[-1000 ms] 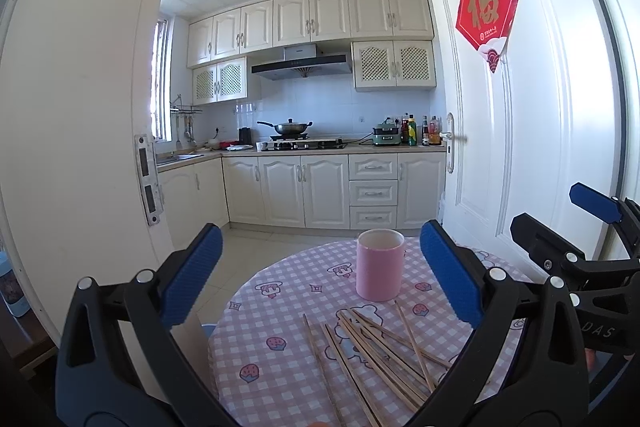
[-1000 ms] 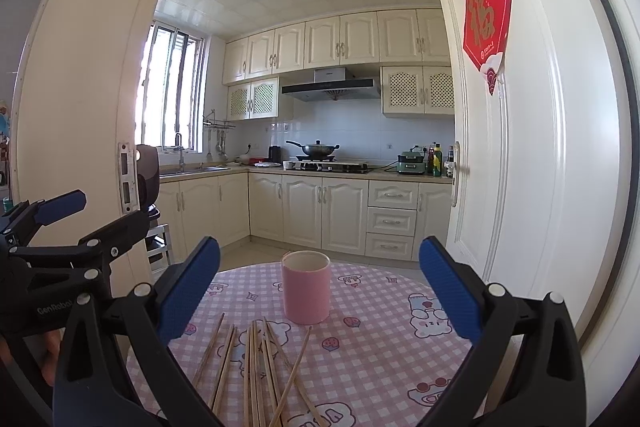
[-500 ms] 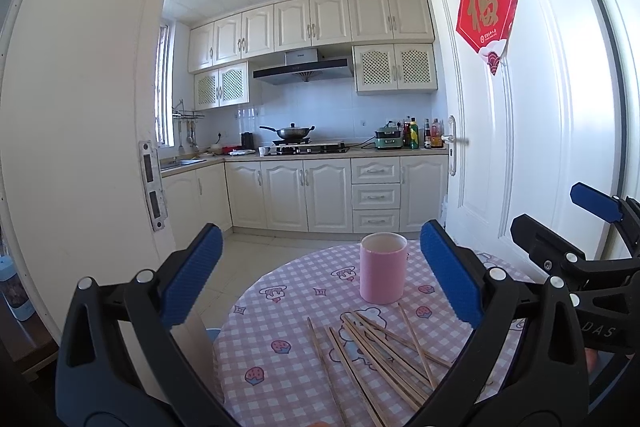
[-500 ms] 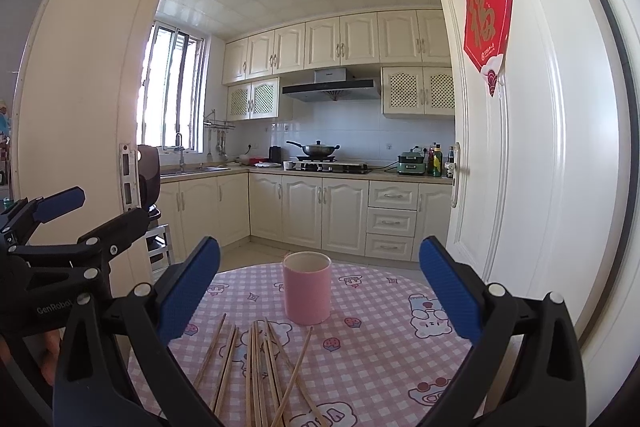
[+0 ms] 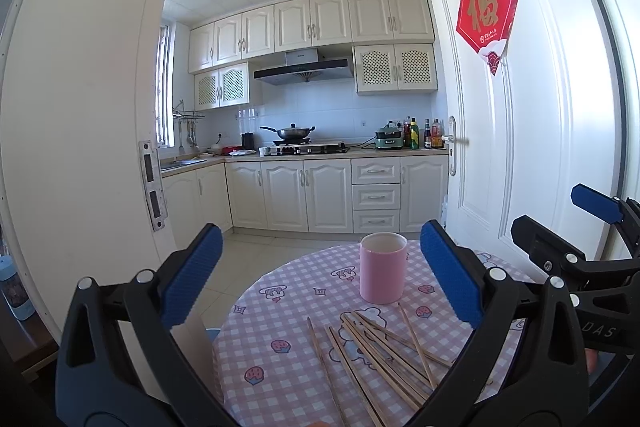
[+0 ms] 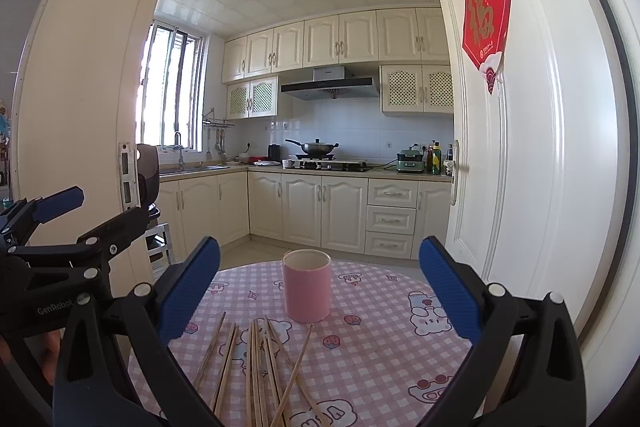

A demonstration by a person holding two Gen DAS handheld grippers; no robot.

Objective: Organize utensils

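A pink cup [image 5: 382,268] stands upright on a round table with a pink checked cloth [image 5: 276,315]. Several wooden chopsticks [image 5: 380,351] lie loose in front of the cup. My left gripper [image 5: 320,283] is open and empty, held above the table's near left side. My right gripper [image 6: 320,291] is open and empty, above the near edge. The cup [image 6: 306,286] and chopsticks [image 6: 260,359] show between its fingers. Each gripper shows in the other's view: the right one [image 5: 592,251], the left one [image 6: 76,227].
A white open door [image 5: 500,131] with a red paper decoration stands close on the table's right. A white door frame [image 5: 80,147] is on the left. Kitchen cabinets [image 5: 312,195] and a stove line the far wall.
The left view has shifted a little, so the cup and chopsticks sit slightly further right and lower. Both grippers stay open. The right view is almost unchanged.
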